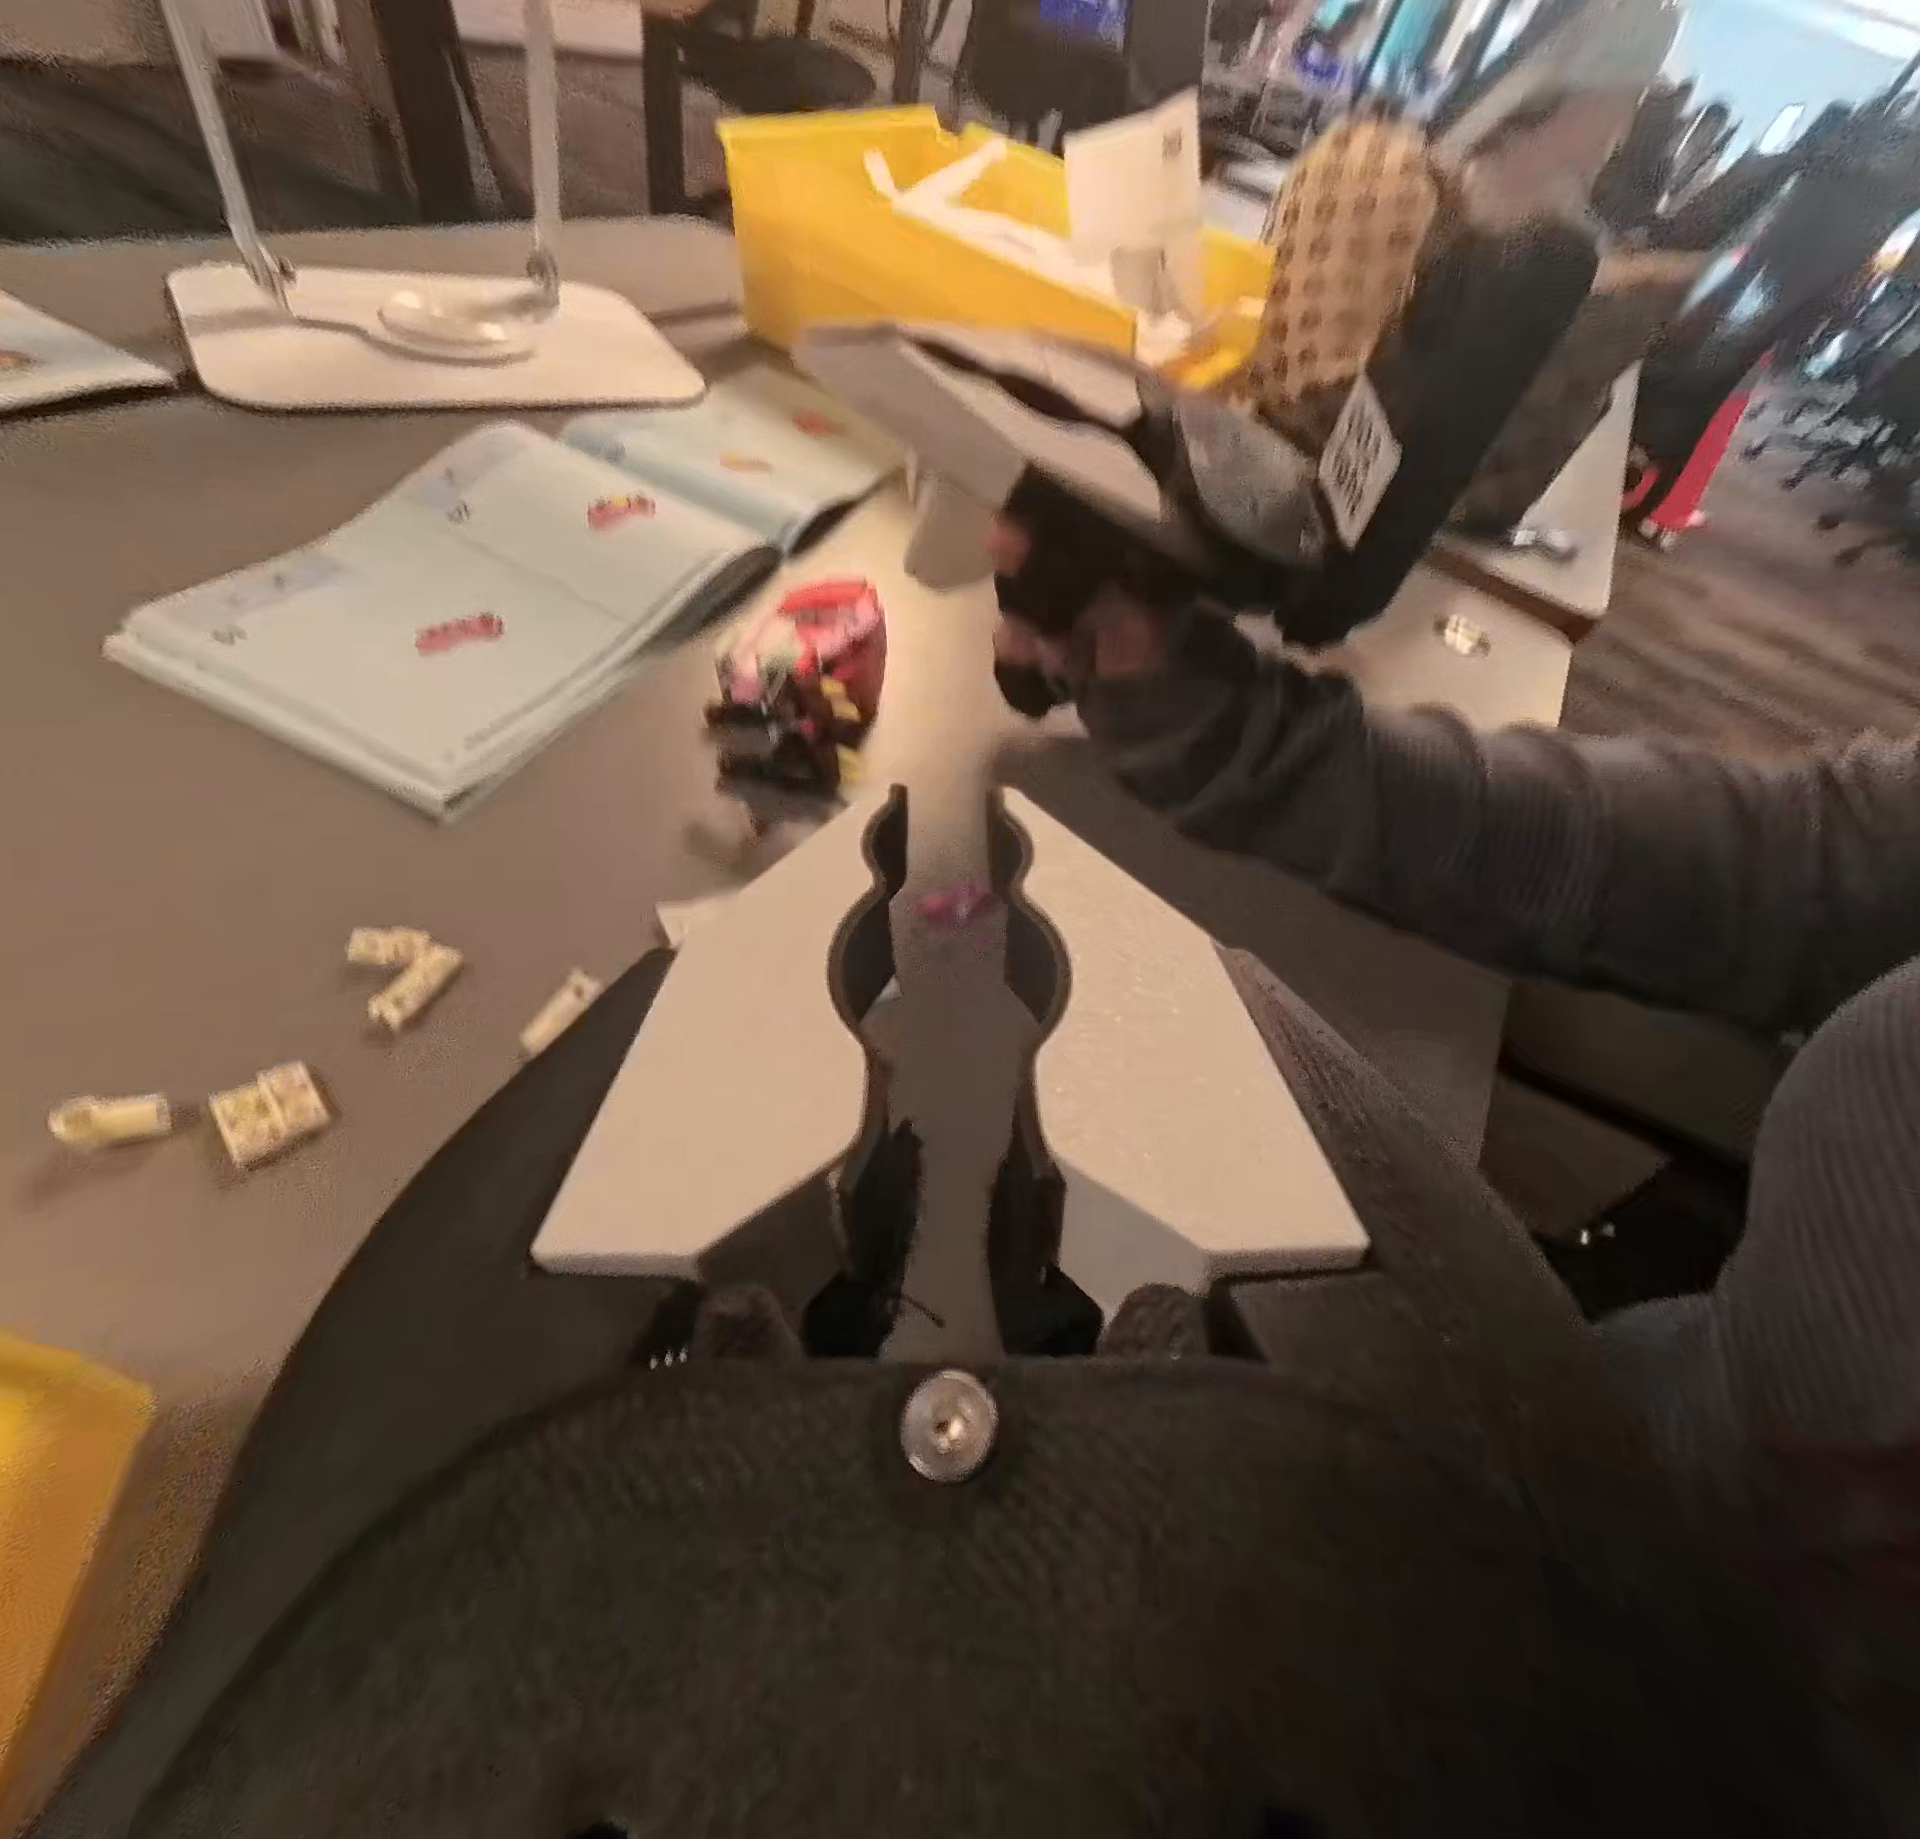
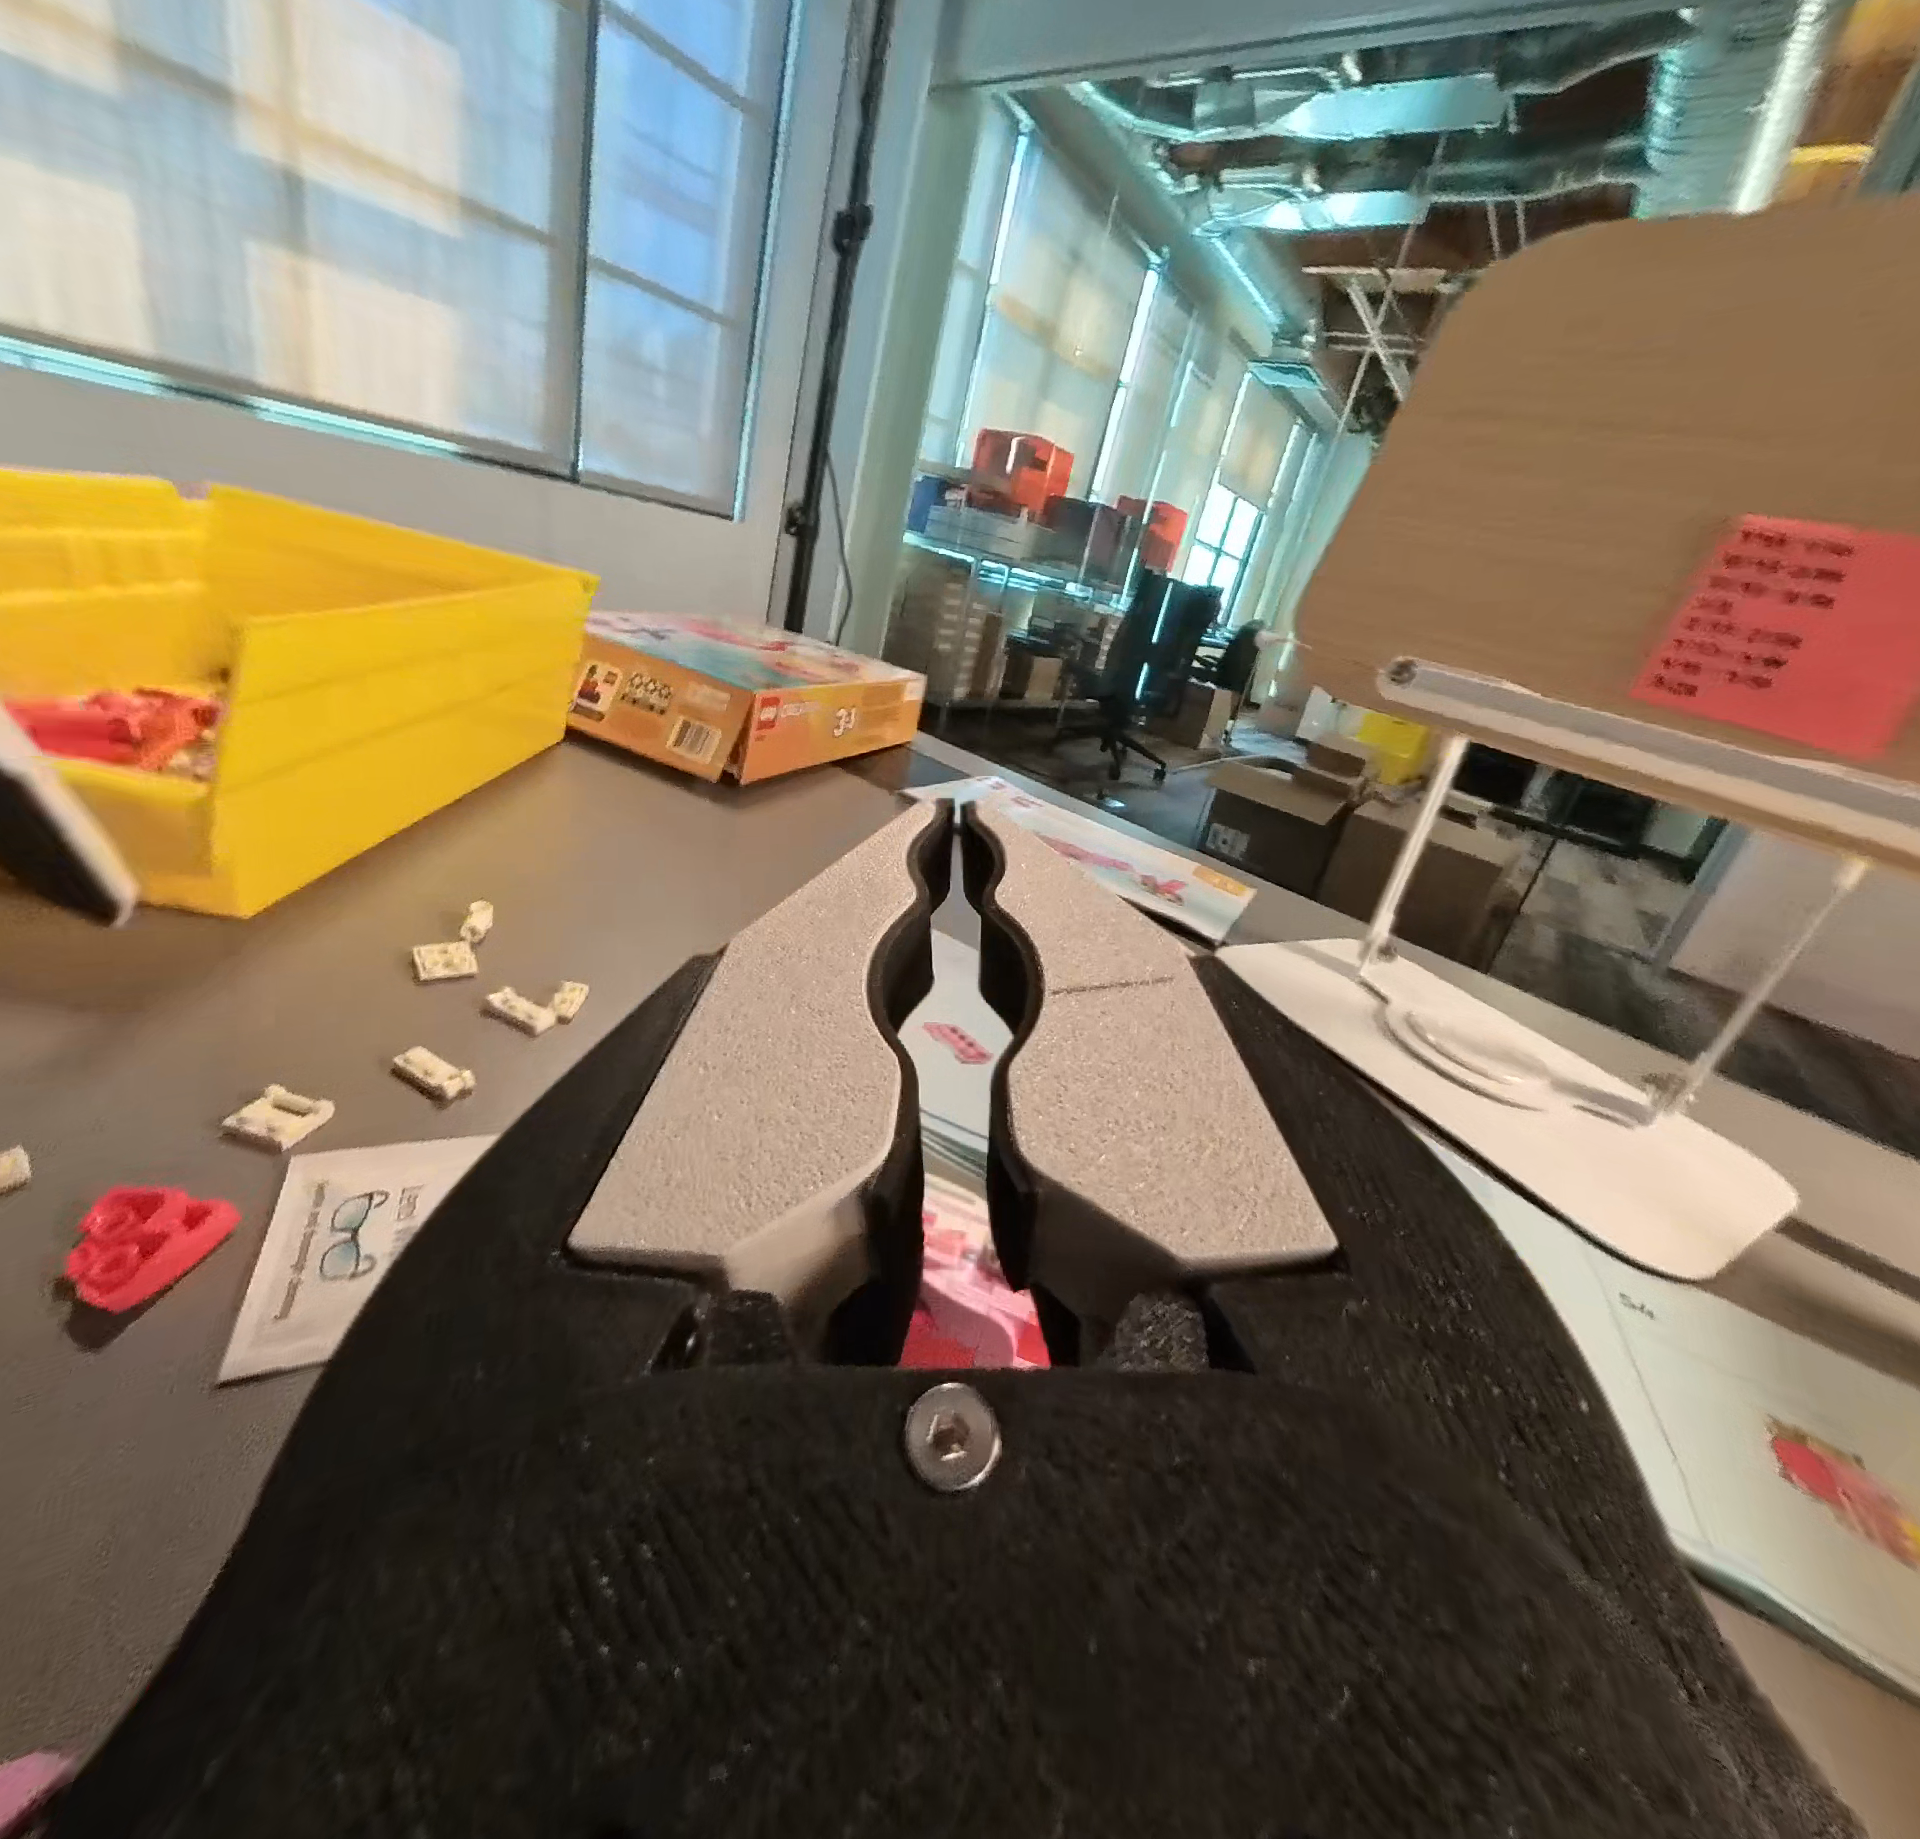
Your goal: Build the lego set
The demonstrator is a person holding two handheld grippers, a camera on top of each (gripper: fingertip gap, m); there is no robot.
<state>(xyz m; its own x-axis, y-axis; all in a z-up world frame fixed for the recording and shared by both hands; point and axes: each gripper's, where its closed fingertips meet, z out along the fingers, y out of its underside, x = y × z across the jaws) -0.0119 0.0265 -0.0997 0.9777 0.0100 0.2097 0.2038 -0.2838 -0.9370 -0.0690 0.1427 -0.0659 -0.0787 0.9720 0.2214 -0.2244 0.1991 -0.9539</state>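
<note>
In the left wrist view my left gripper (image 1: 948,802) hangs over the dark table (image 1: 260,854), jaws a little apart. A small pink piece (image 1: 956,901) sits across the narrow waist between the pads, and they appear to close on it, though the picture is blurred. A red and black brick model (image 1: 800,688) stands just beyond the fingertips. My right gripper (image 1: 935,439) shows above it, held in a gloved hand (image 1: 1049,636). In the right wrist view the right gripper (image 2: 956,818) is shut with nothing between its fingertips, above an open booklet (image 2: 1143,880).
An open booklet (image 1: 468,594), a white stand base (image 1: 416,335), a yellow bin (image 1: 914,220) and loose white bricks (image 1: 405,968) lie around. The right wrist view shows a yellow bin (image 2: 312,667), a cardboard box (image 2: 748,698), white bricks (image 2: 447,958), a red piece (image 2: 145,1244) and a clear stand (image 2: 1507,1093). One gripper's finger ends stand about 12 centimeters off the other's.
</note>
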